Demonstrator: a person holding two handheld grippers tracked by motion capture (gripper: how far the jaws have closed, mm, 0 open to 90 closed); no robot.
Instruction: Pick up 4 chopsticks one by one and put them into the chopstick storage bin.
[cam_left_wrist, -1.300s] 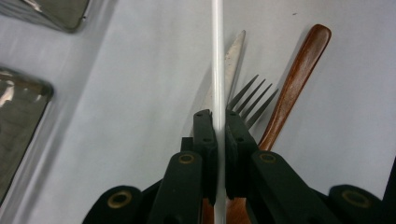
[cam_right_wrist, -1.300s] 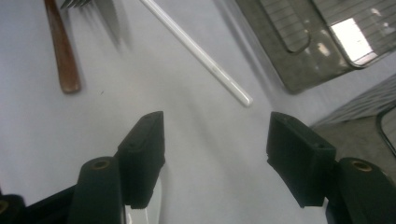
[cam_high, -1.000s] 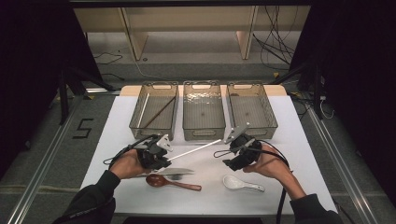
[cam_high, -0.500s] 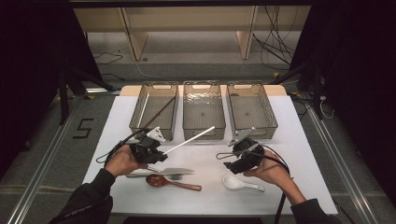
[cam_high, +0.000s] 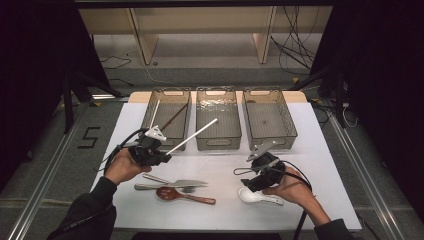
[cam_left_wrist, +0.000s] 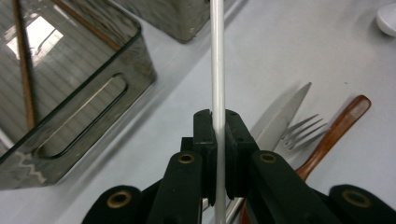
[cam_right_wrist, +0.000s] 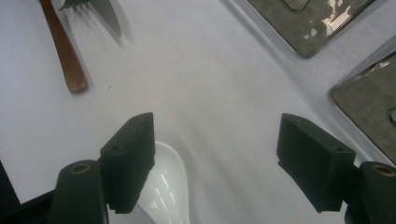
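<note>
The left hand-held gripper (cam_high: 159, 150) pinches a white stick (cam_high: 192, 136) near the left bin (cam_high: 166, 117); the right hand-held gripper (cam_high: 256, 176), its jaws just widened, gapes empty above a white spoon (cam_high: 257, 197).

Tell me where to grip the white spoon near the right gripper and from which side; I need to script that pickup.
Probably the white spoon is best gripped on its handle, which points right along the table, coming straight down with the jaws across it. The handle is narrow and straight; the bowl is broad and rounded. The right gripper, jaws open, hovers by the bowl.

The high view looks down over the table (cam_high: 220, 210); both gripper views sit close, sharing the knife (cam_left_wrist: 280, 116).
</note>
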